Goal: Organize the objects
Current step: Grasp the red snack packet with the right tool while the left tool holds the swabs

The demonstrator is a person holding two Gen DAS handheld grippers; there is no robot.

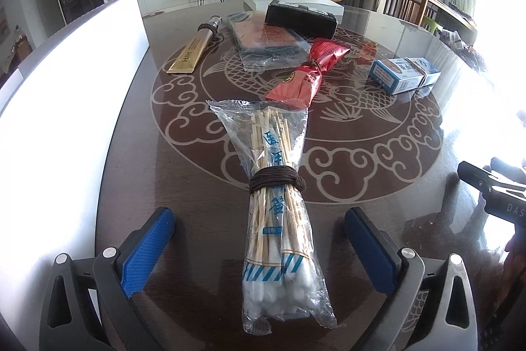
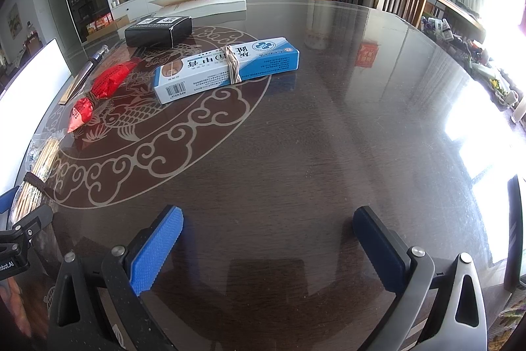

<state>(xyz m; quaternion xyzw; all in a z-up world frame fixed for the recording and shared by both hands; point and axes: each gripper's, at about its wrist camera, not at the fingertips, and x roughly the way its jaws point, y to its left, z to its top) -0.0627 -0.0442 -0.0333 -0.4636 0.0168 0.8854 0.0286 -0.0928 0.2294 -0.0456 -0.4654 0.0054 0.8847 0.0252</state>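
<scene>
A clear bag of cotton swabs, tied at its middle with a brown band, lies on the dark round table. My left gripper stands open around the bag's lower half, and its blue pads do not touch it. The same bag shows at the left edge of the right wrist view as cotton swabs. My right gripper is open over bare table with nothing between its fingers. A blue and white box with a rubber band round it lies ahead of it.
Further back lie a red packet, a black box, a flat bagged item, a gold box and the blue box. A bright white panel stands at the left. The right gripper's body shows at the right edge.
</scene>
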